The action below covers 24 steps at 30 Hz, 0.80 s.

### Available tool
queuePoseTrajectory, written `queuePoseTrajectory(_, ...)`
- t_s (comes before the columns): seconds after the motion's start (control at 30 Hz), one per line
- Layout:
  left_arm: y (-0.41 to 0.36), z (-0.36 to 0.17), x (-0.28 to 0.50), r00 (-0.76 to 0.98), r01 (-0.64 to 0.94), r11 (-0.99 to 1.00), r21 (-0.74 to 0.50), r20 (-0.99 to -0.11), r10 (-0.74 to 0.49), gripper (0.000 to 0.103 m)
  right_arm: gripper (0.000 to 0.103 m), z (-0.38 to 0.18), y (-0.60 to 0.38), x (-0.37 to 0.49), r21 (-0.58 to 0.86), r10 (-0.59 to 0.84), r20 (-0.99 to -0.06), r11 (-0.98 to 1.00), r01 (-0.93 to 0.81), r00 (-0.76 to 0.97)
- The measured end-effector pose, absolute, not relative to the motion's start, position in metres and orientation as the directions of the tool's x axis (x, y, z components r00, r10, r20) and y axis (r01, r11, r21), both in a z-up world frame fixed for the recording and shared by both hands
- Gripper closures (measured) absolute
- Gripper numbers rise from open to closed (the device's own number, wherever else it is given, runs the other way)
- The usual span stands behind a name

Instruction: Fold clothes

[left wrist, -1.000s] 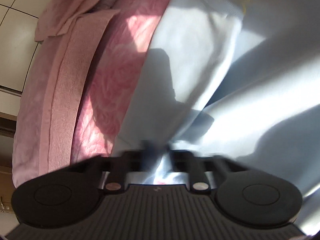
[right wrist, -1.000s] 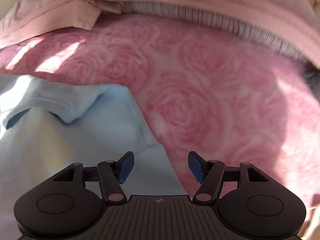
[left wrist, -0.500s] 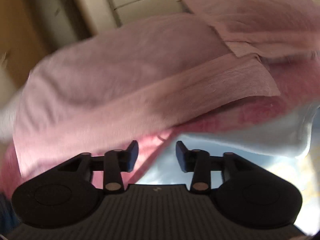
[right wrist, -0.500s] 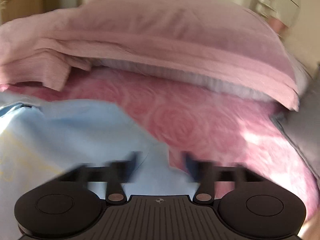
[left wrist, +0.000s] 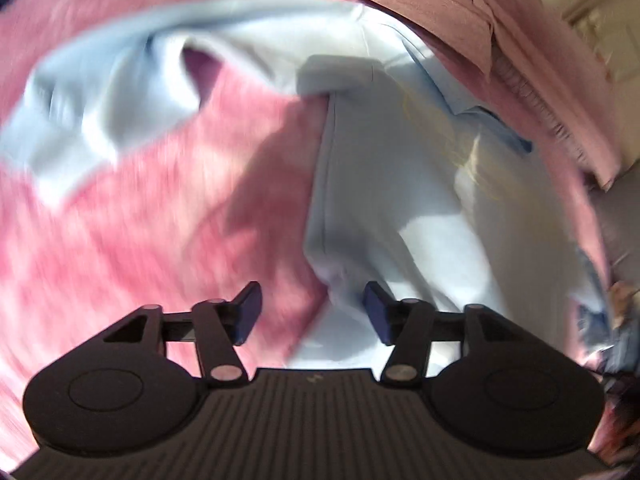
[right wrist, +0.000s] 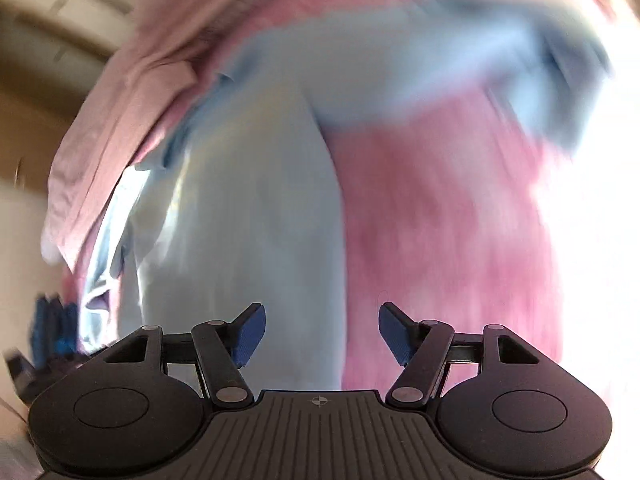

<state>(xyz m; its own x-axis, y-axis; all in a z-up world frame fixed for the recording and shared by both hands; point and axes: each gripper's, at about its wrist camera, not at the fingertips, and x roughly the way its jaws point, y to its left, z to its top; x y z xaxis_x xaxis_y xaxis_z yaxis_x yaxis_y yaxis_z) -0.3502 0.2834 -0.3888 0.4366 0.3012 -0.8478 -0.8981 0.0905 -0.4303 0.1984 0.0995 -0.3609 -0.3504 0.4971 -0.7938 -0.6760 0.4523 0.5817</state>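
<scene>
A: On the pink rose-patterned blanket [left wrist: 140, 240] lies the light blue shirt [left wrist: 392, 168], body lengthwise, one sleeve [left wrist: 100, 80] spread sideways. Both views are motion-blurred.

B: Left gripper [left wrist: 312, 312] status?

A: Jaws wide apart, empty, above the shirt's lower side edge.

B: Right gripper [right wrist: 320, 332]?

A: Also spread wide, holding nothing, over the shirt [right wrist: 248, 208] edge where it meets the blanket [right wrist: 440, 240]. A pale pink bedcover [left wrist: 520, 40] lies beyond the collar.

Bare pink blanket [left wrist: 152, 240] lies open beside the light blue shirt [left wrist: 384, 184], whose flung sleeve [left wrist: 100, 92] crosses the far side, while the folded pink bedding [left wrist: 516, 52] walls one edge.
</scene>
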Motion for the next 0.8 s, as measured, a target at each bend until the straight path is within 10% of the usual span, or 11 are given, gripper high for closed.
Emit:
queuePoseTrajectory(0.13,0.284,-0.406,-0.34,0.47,-0.879,0.094,-0.467,-0.819,0.329,0.044,0.037,-0.387,0.07,0.181,0.657,0.557,-0.749,0.549,-0.517,-0.359)
queuePoseTrajectory(0.2,0.288,-0.407,-0.334,0.498,-0.867,0.144,-0.477,-0.813,0.301,0.096,0.038,-0.391,0.066,0.17,0.673,0.601,-0.731,0.553,-0.491,-0.324)
queuePoseTrajectory(0.23,0.29,-0.405,-0.332,0.509,-0.861,0.161,-0.482,-0.816,0.274,0.096,0.078,-0.388,0.069,0.168,0.658,0.583,-0.744,0.559,-0.504,-0.325)
queuePoseTrajectory(0.27,0.289,-0.399,-0.332,0.512,-0.859,0.18,-0.479,-0.812,0.28,0.097,0.094,-0.385,0.072,0.166,0.643,0.564,-0.759,0.565,-0.517,-0.326)
queuePoseTrajectory(0.8,0.122,-0.385,-0.391,0.402,-0.915,0.127,-0.383,-0.893,0.203,0.092,0.095,-0.334,0.003,0.132,0.38,0.353,-0.913,0.548,-0.745,-0.205)
